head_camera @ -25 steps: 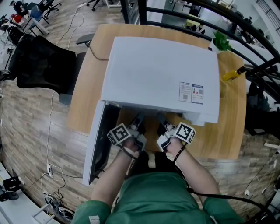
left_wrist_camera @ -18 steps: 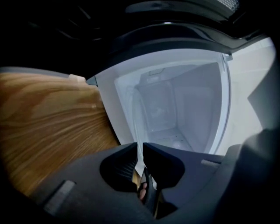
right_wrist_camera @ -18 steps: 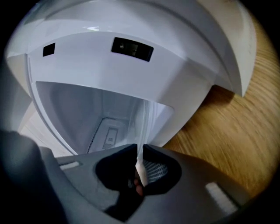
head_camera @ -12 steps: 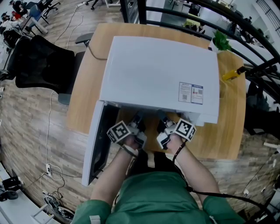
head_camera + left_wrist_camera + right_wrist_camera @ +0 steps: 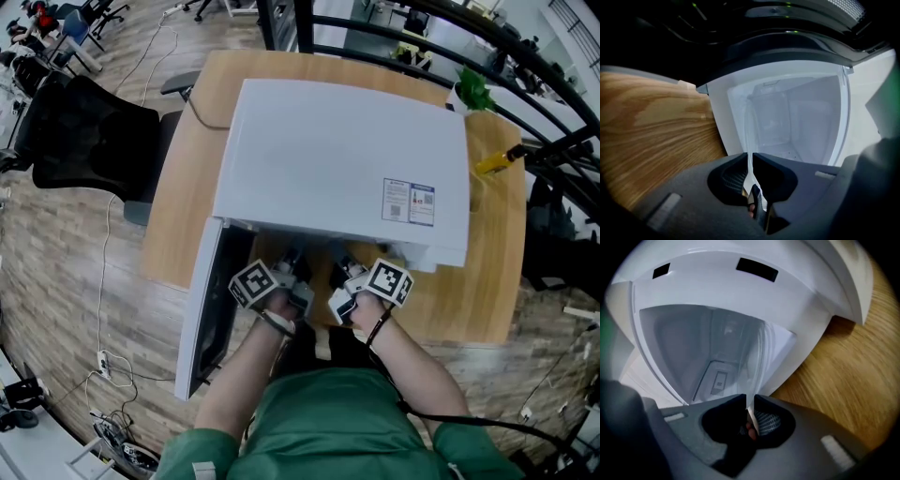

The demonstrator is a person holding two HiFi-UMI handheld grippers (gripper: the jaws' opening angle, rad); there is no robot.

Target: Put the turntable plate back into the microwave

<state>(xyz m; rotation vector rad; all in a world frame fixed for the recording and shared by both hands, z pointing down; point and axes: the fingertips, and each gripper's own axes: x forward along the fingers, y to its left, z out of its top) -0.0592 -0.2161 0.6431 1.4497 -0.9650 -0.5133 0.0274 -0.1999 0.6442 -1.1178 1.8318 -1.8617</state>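
The clear glass turntable plate [image 5: 749, 131] stands on edge between my two grippers, in front of the white microwave [image 5: 337, 159], whose door [image 5: 211, 300] hangs open on the left. My left gripper [image 5: 751, 157] is shut on the plate's rim and faces the white cavity [image 5: 797, 117]. My right gripper [image 5: 750, 399] has the opposite rim [image 5: 757, 357] between its pads, and its jaws are opening. In the head view the left gripper [image 5: 295, 261] and the right gripper [image 5: 342, 264] sit at the cavity mouth. The microwave's top hides the plate there.
The microwave stands on a wooden table [image 5: 178, 216]. A black office chair [image 5: 84, 141] is at the left. A green plant [image 5: 473, 89] and a yellow object [image 5: 497, 159] sit at the table's far right. Cables [image 5: 112, 375] lie on the floor.
My right gripper has shifted slightly to the left, toward the left gripper. The left gripper and the microwave door have stayed where they were.
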